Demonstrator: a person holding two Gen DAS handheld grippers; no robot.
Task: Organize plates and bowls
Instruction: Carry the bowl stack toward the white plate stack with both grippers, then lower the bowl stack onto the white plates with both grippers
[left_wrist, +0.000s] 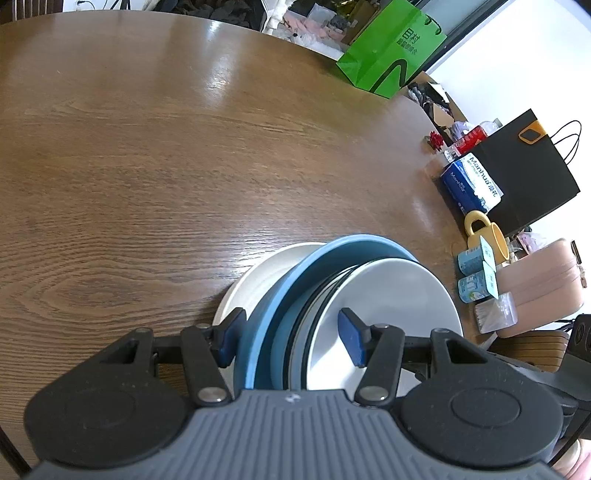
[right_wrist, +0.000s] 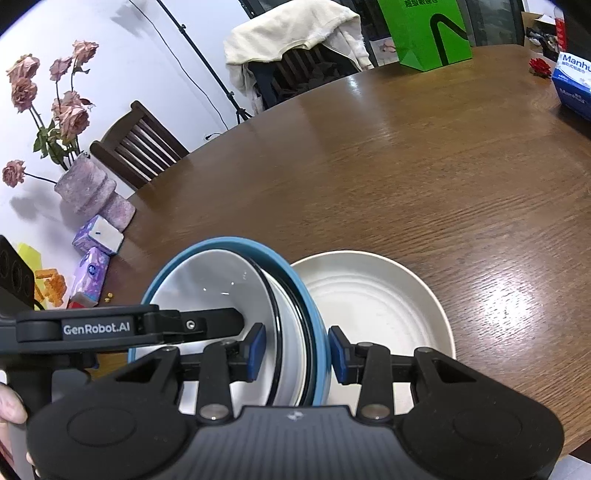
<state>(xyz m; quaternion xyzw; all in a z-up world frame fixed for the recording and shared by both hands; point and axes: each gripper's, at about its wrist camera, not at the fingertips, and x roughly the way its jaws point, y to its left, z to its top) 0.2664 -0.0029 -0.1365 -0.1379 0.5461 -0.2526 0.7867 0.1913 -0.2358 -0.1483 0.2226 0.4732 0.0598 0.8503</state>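
Observation:
A blue bowl (left_wrist: 258, 317) with white bowls (left_wrist: 388, 295) nested inside, one black-rimmed, hangs tilted on its side just above the wooden table (left_wrist: 147, 166). My left gripper (left_wrist: 292, 341) is shut on the near rim of this stack, one pad outside the blue wall and one inside the white bowl. My right gripper (right_wrist: 297, 350) is shut on the stack's rim (right_wrist: 317, 332) from the opposite side. One of the left gripper's fingers (right_wrist: 207, 325) reaches into the white bowl (right_wrist: 207, 284). A cream plate (right_wrist: 373, 299) lies flat on the table right behind the stack, partly hidden in the left wrist view (left_wrist: 258, 277).
A green paper bag (left_wrist: 391, 48) stands at the table's far edge. A blue tissue box (left_wrist: 469, 181), black bag (left_wrist: 524, 166), yellow mug (left_wrist: 484, 236) and pink case (left_wrist: 543, 284) crowd one side. A vase of dried roses (right_wrist: 92, 192), tissue packs (right_wrist: 92, 273) and chairs (right_wrist: 140, 147) line the other.

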